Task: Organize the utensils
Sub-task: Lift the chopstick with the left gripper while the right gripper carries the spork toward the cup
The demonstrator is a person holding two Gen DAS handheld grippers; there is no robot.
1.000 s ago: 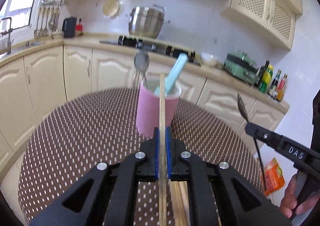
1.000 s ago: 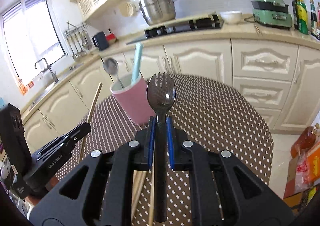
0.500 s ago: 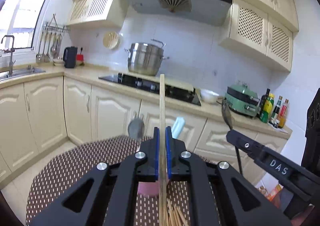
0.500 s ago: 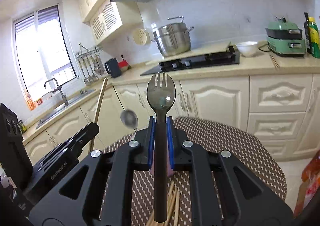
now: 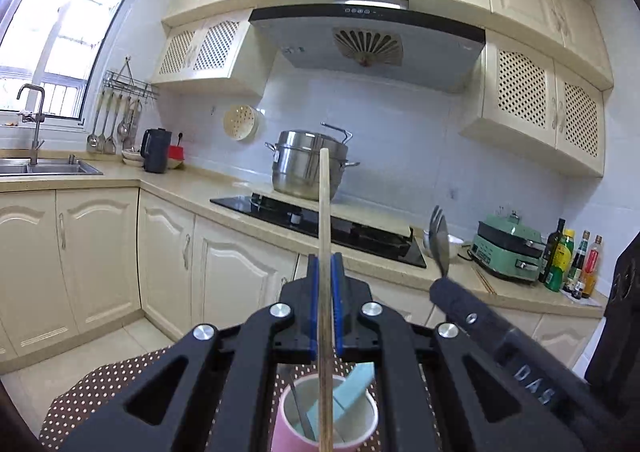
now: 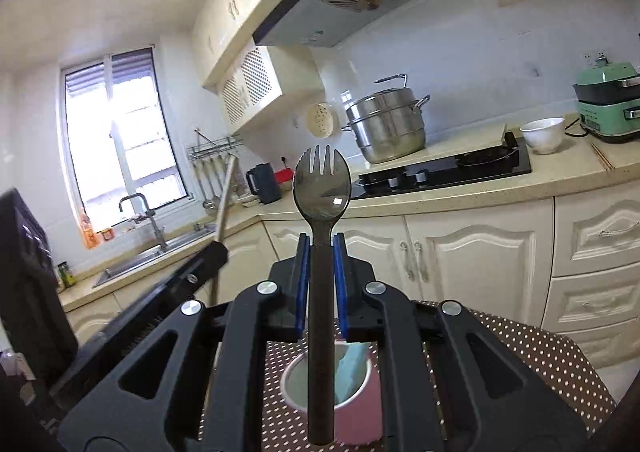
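My left gripper [image 5: 325,264] is shut on a wooden chopstick [image 5: 324,212] that stands upright; its lower end hangs over the pink cup [image 5: 288,430]. My right gripper [image 6: 321,244] is shut on a dark spork [image 6: 321,184], tines up, its handle end over the same pink cup [image 6: 360,424]. The cup holds a light blue utensil [image 5: 354,388] and a metal handle [image 5: 300,408]. The right gripper with the spork [image 5: 438,238] shows at the right of the left wrist view. The left gripper with the chopstick [image 6: 224,196] shows at the left of the right wrist view.
The cup stands on a round table with a brown dotted cloth [image 6: 552,364]. Behind are cream cabinets, a black hob [image 5: 320,218] with a steel pot [image 5: 308,166], a sink [image 5: 44,168], a green appliance [image 5: 508,248] and bottles [image 5: 572,256].
Both grippers have tilted up and moved over the cup, which now lies beneath the jaws. The chopstick and spork have swung upright, lower ends above the cup's mouth.
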